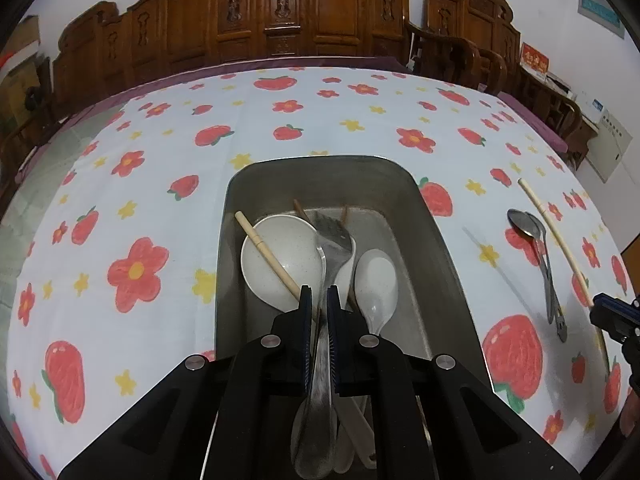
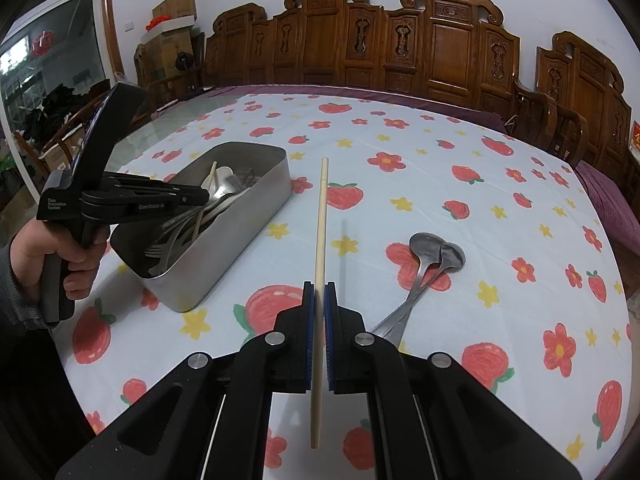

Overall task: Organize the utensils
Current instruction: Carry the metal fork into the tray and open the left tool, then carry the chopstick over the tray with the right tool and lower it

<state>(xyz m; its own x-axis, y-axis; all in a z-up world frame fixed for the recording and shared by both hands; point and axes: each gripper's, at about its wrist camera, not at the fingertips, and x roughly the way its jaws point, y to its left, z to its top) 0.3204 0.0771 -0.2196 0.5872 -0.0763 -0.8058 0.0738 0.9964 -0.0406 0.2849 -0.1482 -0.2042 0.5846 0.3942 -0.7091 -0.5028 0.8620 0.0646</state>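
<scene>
Utensils are lying mostly in the metal box (image 1: 432,216), where a white ladle (image 1: 280,264), a fork (image 1: 334,236), a white spoon (image 1: 376,276) and a chopstick (image 1: 264,250) are crowding together, while two metal spoons (image 2: 434,258) are resting on the counter (image 2: 440,184) to its right, so the sorting is looking only partly done. The left gripper (image 1: 319,300) is clamping a metal handle over the box, and the right gripper (image 2: 319,292) is pinching a pale chopstick (image 2: 321,216) above the cloth. A strawberry-and-flower tablecloth is covering the counter, with carved wooden chairs (image 2: 400,44) standing along a white wall and cardboard boxes (image 2: 172,20) piling up in the corner.
</scene>
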